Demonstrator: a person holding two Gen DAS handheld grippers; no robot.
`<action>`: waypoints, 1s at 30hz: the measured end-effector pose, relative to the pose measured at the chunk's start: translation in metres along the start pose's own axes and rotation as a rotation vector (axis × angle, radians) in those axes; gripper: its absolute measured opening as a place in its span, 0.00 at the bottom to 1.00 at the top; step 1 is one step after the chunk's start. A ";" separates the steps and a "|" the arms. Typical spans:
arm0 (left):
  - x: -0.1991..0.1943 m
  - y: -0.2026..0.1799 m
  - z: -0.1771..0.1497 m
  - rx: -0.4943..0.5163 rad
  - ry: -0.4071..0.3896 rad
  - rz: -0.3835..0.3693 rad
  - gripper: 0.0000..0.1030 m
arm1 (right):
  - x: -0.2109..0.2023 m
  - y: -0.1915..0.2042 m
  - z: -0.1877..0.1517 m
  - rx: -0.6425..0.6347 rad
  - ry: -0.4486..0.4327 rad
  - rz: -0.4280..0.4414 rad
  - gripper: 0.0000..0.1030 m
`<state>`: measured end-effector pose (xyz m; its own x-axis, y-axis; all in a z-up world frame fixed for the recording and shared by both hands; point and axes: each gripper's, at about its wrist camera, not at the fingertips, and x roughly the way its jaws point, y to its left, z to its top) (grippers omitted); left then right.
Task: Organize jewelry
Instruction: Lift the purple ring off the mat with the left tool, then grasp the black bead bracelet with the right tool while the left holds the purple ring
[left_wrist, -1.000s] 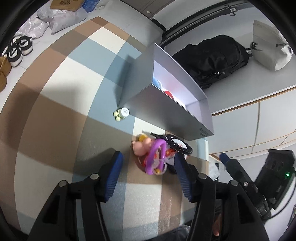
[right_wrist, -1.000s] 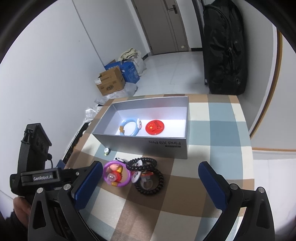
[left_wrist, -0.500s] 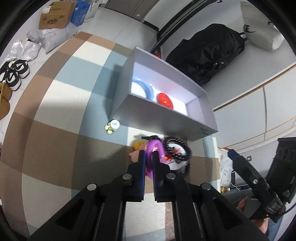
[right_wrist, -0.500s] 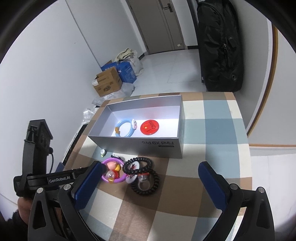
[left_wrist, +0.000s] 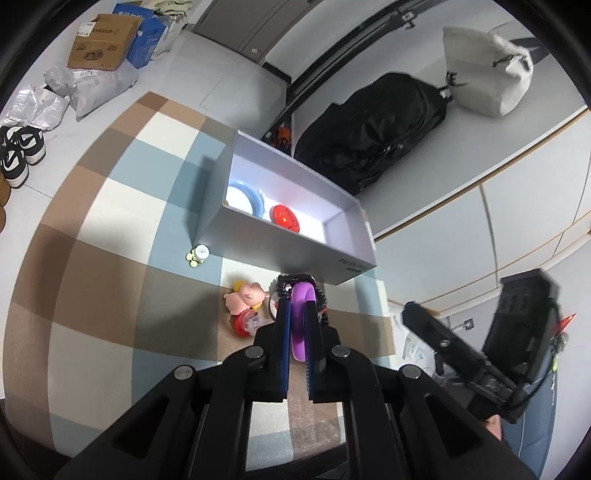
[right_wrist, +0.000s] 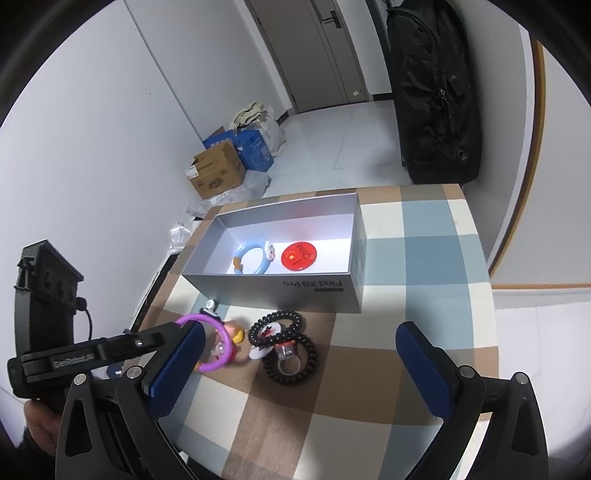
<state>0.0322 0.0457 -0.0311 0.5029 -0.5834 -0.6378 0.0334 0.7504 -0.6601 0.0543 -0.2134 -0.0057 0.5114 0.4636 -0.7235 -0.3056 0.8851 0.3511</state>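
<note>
Box (right_wrist: 280, 288) already holds a blue ring (right_wrist: 255, 258) and red badge (right_wrist: 299, 255). Left gripper (left_wrist: 298, 306) clenched on the purple ring (left_wrist: 302, 295), near the box. Right gripper (right_wrist: 295, 365) released, empty. Black coils (right_wrist: 284, 343), pig charm (left_wrist: 246, 295), small trinket (left_wrist: 197, 255) remain on the table (right_wrist: 406, 240).

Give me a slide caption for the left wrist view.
Left gripper shut on a purple ring, below the grey box on a checked tablecloth.

Glossy purple plastic ring (left_wrist: 300, 318), matt grey cardboard box (right_wrist: 280, 286), checked woven tablecloth (right_wrist: 424, 236)
</note>
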 end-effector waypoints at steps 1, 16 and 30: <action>-0.004 0.000 0.000 0.003 -0.012 0.002 0.02 | 0.000 0.000 -0.001 0.000 0.003 0.002 1.00; -0.023 0.014 0.011 -0.009 -0.085 0.037 0.02 | 0.059 0.023 -0.007 -0.069 0.174 -0.020 0.90; -0.027 0.027 0.018 -0.043 -0.064 0.003 0.02 | 0.103 0.035 -0.002 -0.137 0.260 -0.083 0.50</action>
<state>0.0353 0.0874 -0.0248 0.5572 -0.5589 -0.6141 -0.0048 0.7374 -0.6754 0.0941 -0.1344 -0.0691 0.3221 0.3479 -0.8804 -0.3856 0.8976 0.2136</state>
